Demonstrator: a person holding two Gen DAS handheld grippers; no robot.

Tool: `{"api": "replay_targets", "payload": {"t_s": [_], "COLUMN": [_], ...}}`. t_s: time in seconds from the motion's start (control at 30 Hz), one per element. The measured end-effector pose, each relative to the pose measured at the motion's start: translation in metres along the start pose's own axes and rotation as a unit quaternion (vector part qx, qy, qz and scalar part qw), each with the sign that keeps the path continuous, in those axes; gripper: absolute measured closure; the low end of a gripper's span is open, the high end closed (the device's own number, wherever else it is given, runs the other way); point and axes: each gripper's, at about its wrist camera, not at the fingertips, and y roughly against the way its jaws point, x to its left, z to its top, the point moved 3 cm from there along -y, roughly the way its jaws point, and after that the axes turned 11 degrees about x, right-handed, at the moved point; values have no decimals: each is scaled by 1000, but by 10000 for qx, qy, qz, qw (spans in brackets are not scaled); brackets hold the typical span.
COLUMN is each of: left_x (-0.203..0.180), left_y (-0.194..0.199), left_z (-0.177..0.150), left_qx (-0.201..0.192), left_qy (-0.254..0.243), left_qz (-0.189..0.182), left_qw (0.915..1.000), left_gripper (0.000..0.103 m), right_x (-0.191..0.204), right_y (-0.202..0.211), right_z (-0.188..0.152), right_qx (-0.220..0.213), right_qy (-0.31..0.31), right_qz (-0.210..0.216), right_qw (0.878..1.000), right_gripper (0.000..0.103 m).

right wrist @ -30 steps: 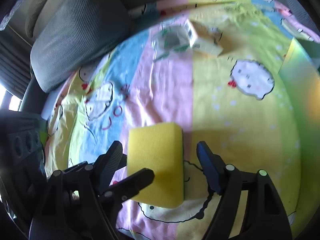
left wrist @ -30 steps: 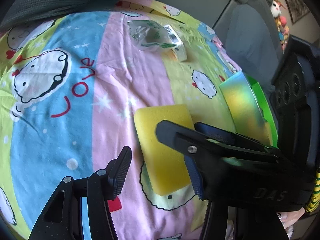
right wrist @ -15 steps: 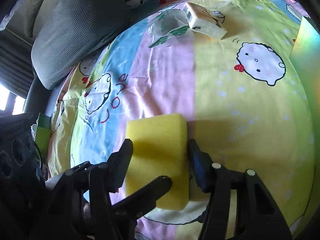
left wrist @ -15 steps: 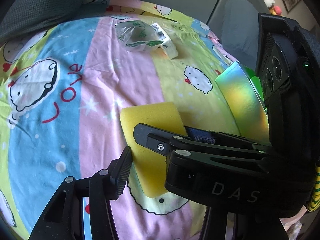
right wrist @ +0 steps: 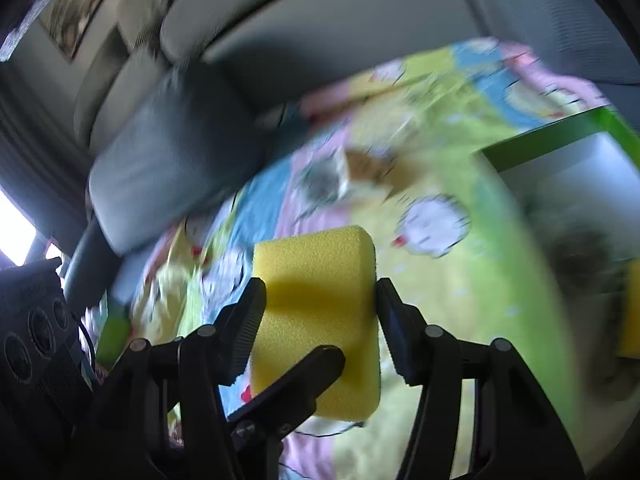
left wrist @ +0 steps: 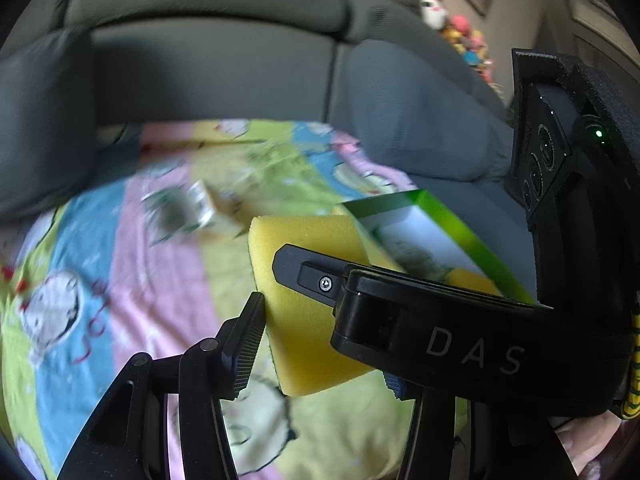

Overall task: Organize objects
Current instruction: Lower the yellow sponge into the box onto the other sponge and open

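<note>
A yellow sponge (right wrist: 316, 300) hangs above the cartoon-print sheet (left wrist: 160, 280), clear of it. My right gripper (right wrist: 320, 292) is shut on it, a pad pressed into each long side. My left gripper (left wrist: 320, 340) comes in from the left and holds the same sponge (left wrist: 304, 320). Its left fingertip (left wrist: 256, 312) touches the sponge's edge. Its other finger is mostly hidden under the right gripper's body, and one left finger (right wrist: 304, 372) crosses over the sponge in the right wrist view. An open green box (left wrist: 452, 220) stands close on the right, also in the right wrist view (right wrist: 560, 140).
A clear plastic bundle and a small carton (left wrist: 200, 204) lie blurred at the back of the sheet. Grey sofa cushions (left wrist: 200, 72) rise behind, one grey pillow (right wrist: 172, 176) at the left. Soft toys (left wrist: 460, 32) sit far back right. A hand (left wrist: 584, 444) shows bottom right.
The right jaws have closed onto the sponge. Both grippers have risen with it off the sheet, and both views now tilt up toward the sofa back and the green box.
</note>
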Motion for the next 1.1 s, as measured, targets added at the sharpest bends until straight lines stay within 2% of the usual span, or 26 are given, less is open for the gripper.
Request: {"api": "replay_targets", "payload": {"t_s": [0.2,0.37,0.63,0.77,0.9,1.1], "left_x": [-69,-116,-146,-155,-154,-146], "left_y": [-16,-38,-76,-95,-104,-102], "left_z": [23,34,39,37,31,28], "left_qx": [-162,-151,93,313,430,509], "left_qy": [-946,-1529,-1822,-1795,-1699,-1487], "left_qz": [-278,-461,-778,-788,-676,-604], "left_qw": [9950,9870,9801,9801,9822,9857], "left_gripper": [50,50,51,51,51,50], "right_x": [-54,-102,-150,-166,-178,-189], "right_y": [61,96,120,122,114,109], "right_z": [-3,-10,-25,-30,-33,-39], "right_qx": [-902,-1534,-2126,-2225,-2117,-1966], "right_qy": [-666,-1268,-2009,-2272,-2467,-2641], "right_qz": [-123,-193,-293,-393,-372,-708], "right_qw": [9936,9798,9558,9473,9449,9416], "right_gripper": [46,47,49,49,50,48]}}
